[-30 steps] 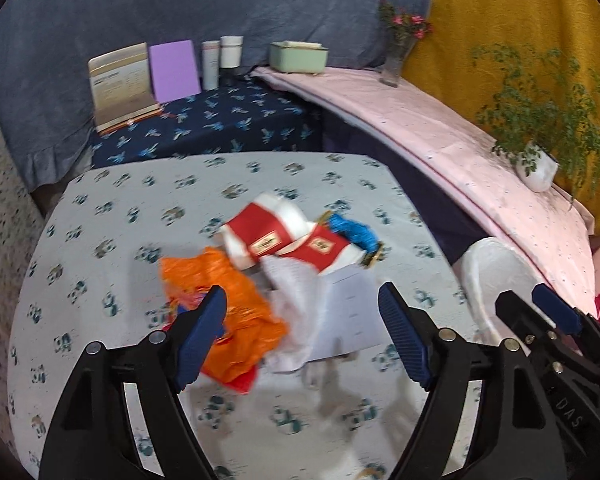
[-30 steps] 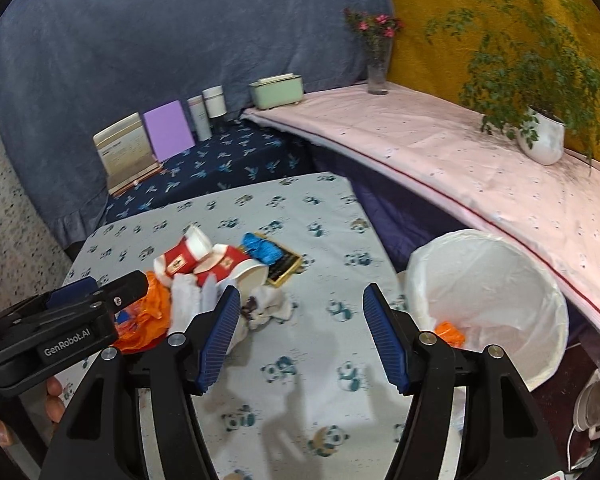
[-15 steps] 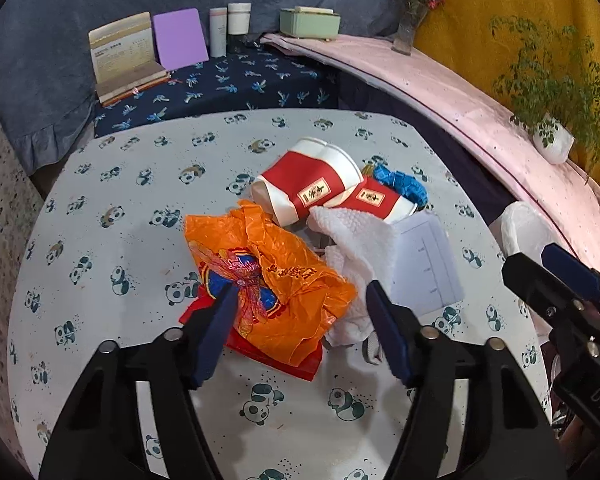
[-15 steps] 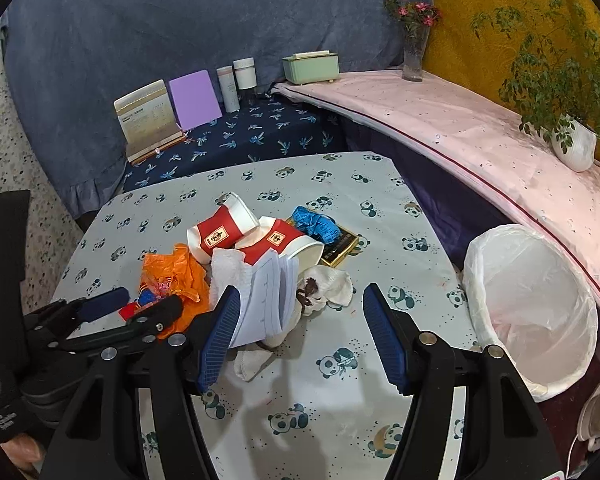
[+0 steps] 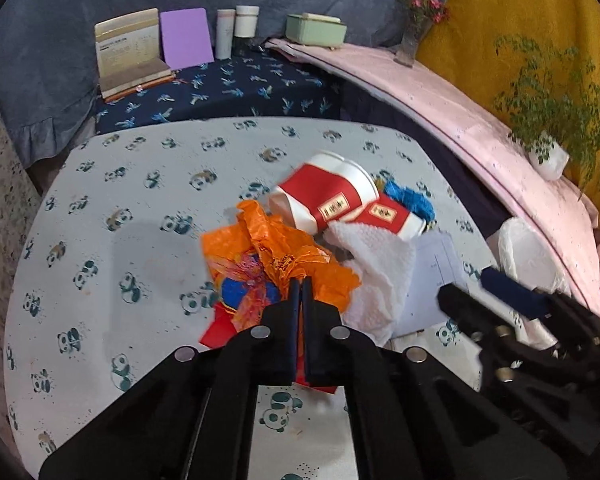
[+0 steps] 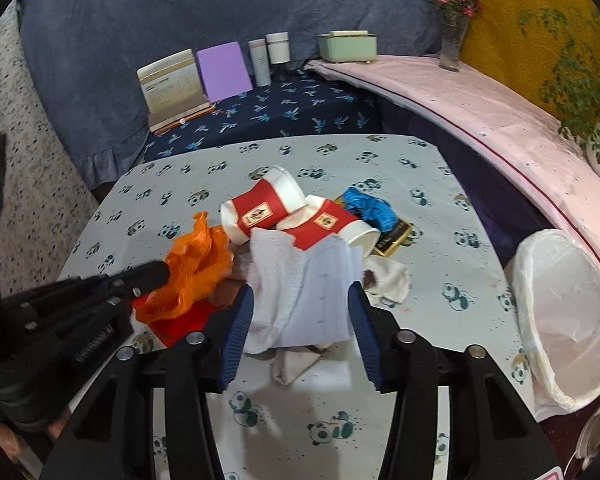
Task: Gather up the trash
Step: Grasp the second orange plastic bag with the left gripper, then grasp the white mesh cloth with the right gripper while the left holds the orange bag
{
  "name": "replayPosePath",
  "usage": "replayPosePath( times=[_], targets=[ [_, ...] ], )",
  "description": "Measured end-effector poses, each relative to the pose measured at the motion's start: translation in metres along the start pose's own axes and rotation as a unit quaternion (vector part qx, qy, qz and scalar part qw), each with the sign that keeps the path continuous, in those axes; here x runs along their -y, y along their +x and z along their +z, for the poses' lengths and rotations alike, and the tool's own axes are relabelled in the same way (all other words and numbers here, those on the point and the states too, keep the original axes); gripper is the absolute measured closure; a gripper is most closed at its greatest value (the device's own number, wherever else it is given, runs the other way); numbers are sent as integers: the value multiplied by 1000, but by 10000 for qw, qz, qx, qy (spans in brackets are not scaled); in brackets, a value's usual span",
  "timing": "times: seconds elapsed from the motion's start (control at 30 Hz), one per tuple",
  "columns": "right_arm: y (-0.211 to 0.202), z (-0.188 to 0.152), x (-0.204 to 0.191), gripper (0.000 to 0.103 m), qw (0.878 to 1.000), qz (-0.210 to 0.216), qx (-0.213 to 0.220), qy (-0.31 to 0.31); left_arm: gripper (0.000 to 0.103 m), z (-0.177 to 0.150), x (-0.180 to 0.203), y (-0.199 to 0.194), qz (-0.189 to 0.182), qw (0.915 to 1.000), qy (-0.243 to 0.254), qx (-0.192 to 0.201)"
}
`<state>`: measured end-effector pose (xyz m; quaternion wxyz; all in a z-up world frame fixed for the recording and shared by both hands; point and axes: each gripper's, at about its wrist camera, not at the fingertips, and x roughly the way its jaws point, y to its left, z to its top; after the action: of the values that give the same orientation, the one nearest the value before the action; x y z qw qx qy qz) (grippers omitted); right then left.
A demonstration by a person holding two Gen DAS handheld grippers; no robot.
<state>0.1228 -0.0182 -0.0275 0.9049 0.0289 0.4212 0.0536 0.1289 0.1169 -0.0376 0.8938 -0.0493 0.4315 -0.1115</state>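
Left gripper (image 5: 301,286): mine, clamped tight on the near edge of the orange bag (image 5: 276,256); the jaws have just been closing and a fold of plastic sits pinched between the tips.
Right gripper (image 6: 300,300): jaws partway in, just been closing, straddling the white paper (image 6: 324,292) and the towel (image 6: 270,276). Pads look just beside the sheet's edges; can't tell if they're pressing yet.
Orange bag: crumpled, about mid-table, left side of the pile, lying over a flat red wrapper (image 6: 180,320).
Cups: two red-and-white paper cups (image 6: 260,208) tipped on their sides, touching, behind the towel toward the far edge of the table (image 6: 420,380).
Blue bit: a scrunched blue thing (image 6: 370,204) just right of the cups, on top of a dark packet (image 6: 394,238) with a gold border.
Rag: a stained whitish rag (image 6: 388,278) right of the paper, another scrap poking out under the paper on the near side.
Bin: white-lined bin (image 6: 560,312) off the table's right edge, tilted toward me, mouth open.
Background: booklet, purple card, two tubes and a green box (image 6: 346,46) on the shelves behind, vase and plant on the pink ledge.
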Motion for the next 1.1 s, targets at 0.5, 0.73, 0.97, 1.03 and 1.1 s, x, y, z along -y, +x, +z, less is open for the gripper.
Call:
replayPosePath(
  times=[0.5, 0.73, 0.97, 1.03, 1.1],
  targets=[
    [62, -14, -27, 88, 9974, 210, -657, -211, 102, 11, -28, -17, 164, 9994, -258, 173],
    [42, -7, -21, 98, 9989, 294, -316, -166, 102, 14, -19, -24, 158, 9994, -180, 266],
    [-3, 13, 4, 98, 9993, 257, 264, 58, 102, 24, 11, -40, 12, 9988, 38, 488],
    [-15, 17, 14, 98, 9989, 219, 403, 139, 102, 27, 24, -44, -60, 9984, 127, 549],
    [-27, 20, 26, 98, 9982, 158, 539, 228, 102, 30, 38, -47, -139, 9979, 211, 596]
  ],
)
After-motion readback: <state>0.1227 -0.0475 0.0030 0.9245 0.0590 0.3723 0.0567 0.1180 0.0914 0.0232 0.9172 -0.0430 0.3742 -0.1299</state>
